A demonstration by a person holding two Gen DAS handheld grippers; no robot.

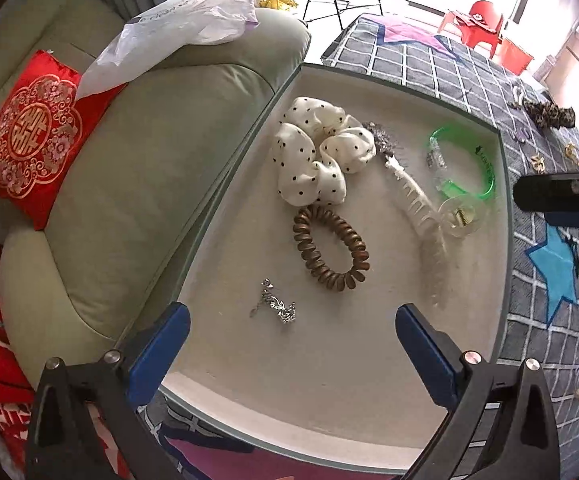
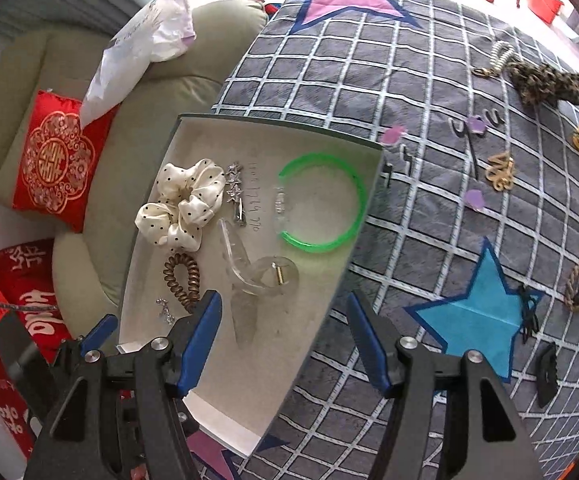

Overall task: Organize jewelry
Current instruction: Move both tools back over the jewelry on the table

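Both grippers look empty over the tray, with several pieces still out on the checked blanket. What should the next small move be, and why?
Probably swing the right gripper, open and empty, toward the black clip beside the blue star. The tray already holds the scrunchie and green bangle, while that clip looks like the closest loose piece.

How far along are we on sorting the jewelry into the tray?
Partly done. The tray already holds the polka-dot scrunchie, coil hair tie, clear claw clip, green bangle, a star clip and a small silver piece. Both grippers have open jaws, nothing in hand. Left: leopard scrunchie, gold pieces and black clips on the blanket.
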